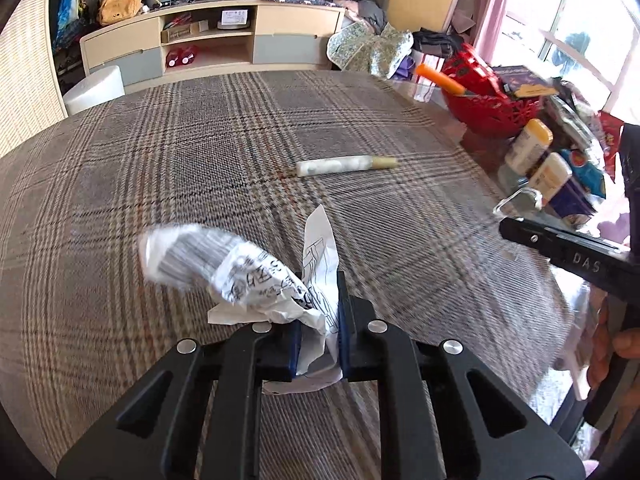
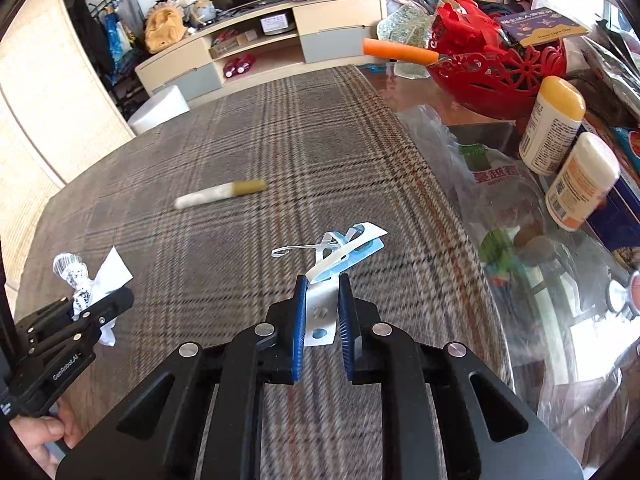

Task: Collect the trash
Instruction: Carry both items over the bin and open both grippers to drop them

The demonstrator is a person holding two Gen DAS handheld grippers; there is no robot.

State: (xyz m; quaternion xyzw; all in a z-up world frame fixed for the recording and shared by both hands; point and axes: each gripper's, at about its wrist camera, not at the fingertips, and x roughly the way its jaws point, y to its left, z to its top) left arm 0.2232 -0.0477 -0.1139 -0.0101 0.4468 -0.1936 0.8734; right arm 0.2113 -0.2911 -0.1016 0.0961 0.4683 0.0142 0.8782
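A plaid tablecloth [image 1: 200, 152] covers the table in a cluttered living room, and we hold trash in both claws above it.

Our left gripper [image 1: 318, 320] is clenched on a crumpled printed paper [image 1: 248, 280], which sticks up and out to the left of its blue pads [image 1: 344, 320]. Our right gripper [image 2: 322, 320] has a white and blue plastic wrapper [image 2: 340, 256] between its pads [image 2: 299, 328]; whether they actually pinch it we cannot tell. A white tube with a tan cap [image 1: 346, 165] lies on the cloth farther ahead, well apart from both claws. To the right, on bare glass, stand a red basket [image 2: 496, 76] with an orange-handled tool [image 2: 400, 51], two small bottles [image 2: 554, 128] and a clear plastic bag [image 2: 492, 184].
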